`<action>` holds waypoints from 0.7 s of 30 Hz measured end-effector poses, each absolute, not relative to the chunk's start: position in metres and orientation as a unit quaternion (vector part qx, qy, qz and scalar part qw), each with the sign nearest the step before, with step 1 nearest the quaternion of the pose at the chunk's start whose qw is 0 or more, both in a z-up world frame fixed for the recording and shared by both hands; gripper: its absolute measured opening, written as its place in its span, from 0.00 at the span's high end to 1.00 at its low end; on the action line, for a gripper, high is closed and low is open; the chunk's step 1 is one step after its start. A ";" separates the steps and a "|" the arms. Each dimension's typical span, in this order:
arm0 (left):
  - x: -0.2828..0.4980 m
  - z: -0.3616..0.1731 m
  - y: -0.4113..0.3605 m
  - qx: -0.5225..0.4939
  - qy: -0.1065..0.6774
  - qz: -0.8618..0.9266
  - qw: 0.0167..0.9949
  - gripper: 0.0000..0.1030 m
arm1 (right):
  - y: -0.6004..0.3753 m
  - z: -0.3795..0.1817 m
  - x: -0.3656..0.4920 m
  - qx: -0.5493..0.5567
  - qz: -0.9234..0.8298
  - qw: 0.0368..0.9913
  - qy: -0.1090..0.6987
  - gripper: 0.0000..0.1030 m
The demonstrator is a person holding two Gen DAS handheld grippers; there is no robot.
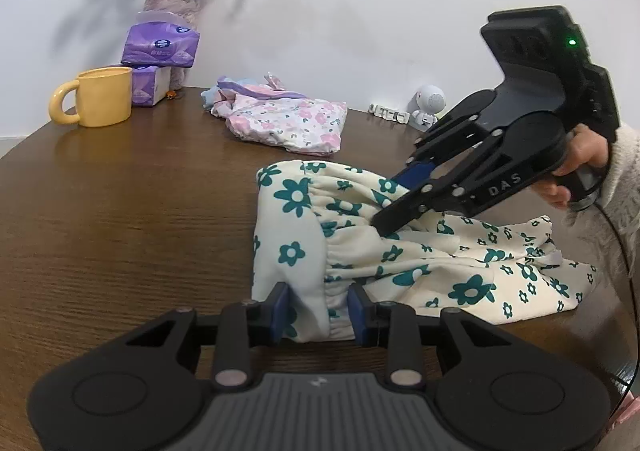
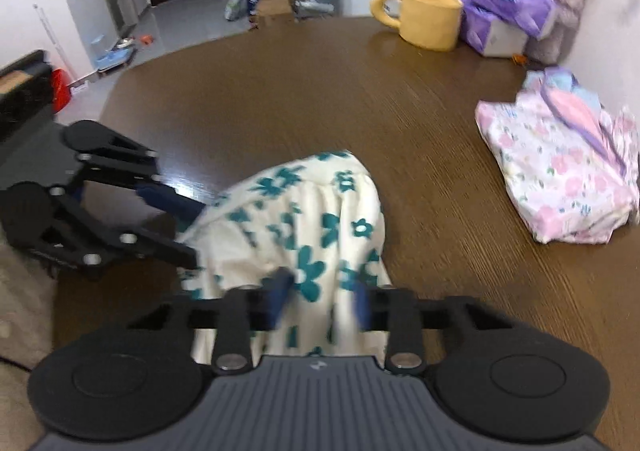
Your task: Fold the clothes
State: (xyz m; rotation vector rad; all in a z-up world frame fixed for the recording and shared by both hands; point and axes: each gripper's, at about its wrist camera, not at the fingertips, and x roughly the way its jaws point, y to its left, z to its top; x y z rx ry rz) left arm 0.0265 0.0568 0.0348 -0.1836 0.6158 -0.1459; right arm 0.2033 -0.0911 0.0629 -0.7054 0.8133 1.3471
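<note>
Clothes first: the cream garment with teal flowers point(image 1: 400, 251) lies bunched on the brown table point(image 1: 120, 211), its elastic waistband lifted toward me, while a pink floral garment point(image 1: 288, 119) sits already folded farther back, near the yellow mug point(image 1: 100, 97) and the purple tissue packs point(image 1: 160, 47). My worry right now is the fold collapsing: I judge that if either grip slips off the gathered waistband, the raised flap drops and the layers skew, and the fabric here is thick and ruched, so a shallow bite could let go. Pulling the two ends unevenly could also drag the whole piece across the table toward the folded one. Now the tongs. My left tongs point(image 1: 320, 315) are narrowed on a fold of the cream cloth at the near edge, blue pads point(image 1: 282, 311) pressing it from both sides, so that end is clamped. My right tongs point(image 2: 320, 299) point steeply down into the waistband; in the left view their tips are buried in the gathers, and in their own blurred view the cloth fills the gap between narrowed pads, so I read them as clamped on the same garment, though the blur makes me less sure of how deep the bite is.
</note>
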 end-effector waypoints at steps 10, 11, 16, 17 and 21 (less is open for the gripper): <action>0.027 0.035 0.058 -0.091 0.302 -0.072 0.946 0.71 | -0.112 0.051 0.215 -0.290 0.575 0.659 0.390 0.71; 0.027 0.035 0.058 -0.091 0.302 -0.072 0.946 0.71 | -0.116 0.052 0.215 -0.292 0.570 0.660 0.393 0.70; 0.026 0.034 0.058 -0.091 0.301 -0.072 0.947 0.71 | -0.136 0.061 0.217 -0.292 0.551 0.671 0.402 0.69; 0.026 0.034 0.057 -0.091 0.301 -0.071 0.947 0.71 | -0.139 0.066 0.217 -0.284 0.552 0.676 0.396 0.68; 0.026 0.034 0.057 -0.090 0.301 -0.070 0.947 0.71 | -0.132 0.083 0.219 -0.230 0.562 0.709 0.359 0.53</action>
